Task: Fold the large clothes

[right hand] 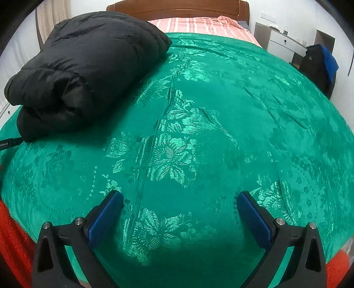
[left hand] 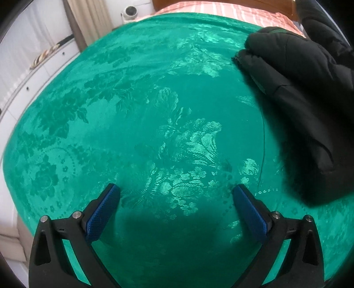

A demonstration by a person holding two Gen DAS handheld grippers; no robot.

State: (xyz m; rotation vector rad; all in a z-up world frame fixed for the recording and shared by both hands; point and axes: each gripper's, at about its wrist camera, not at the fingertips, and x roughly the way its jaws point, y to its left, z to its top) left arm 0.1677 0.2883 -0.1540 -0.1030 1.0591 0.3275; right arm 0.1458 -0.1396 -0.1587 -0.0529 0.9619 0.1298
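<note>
Both grippers hang over the bed with nothing between their blue pads. Left gripper (left hand: 176, 191) has its jaws spread wide above the green floral bedspread (left hand: 141, 115), holding nothing. Right gripper (right hand: 179, 198) is likewise spread wide and empty over the same cloth.

From the right wrist view, the black puffer jacket (right hand: 84, 66) lies folded into a thick bundle at about 10 o'clock, resting on the green bedspread (right hand: 221, 133) well apart from the pads, its rolled end toward the camera. From the left wrist view the same jacket (left hand: 305, 106) lies at about 2 o'clock, near the right-hand finger but not touching it.

Beyond the green cloth, at 12 o'clock, a pink striped sheet (right hand: 199, 24) meets a wooden headboard (right hand: 177, 7). A white drawer unit (right hand: 281, 44) stands at 1 o'clock, with dark and blue clothing (right hand: 318, 66) beside it.
</note>
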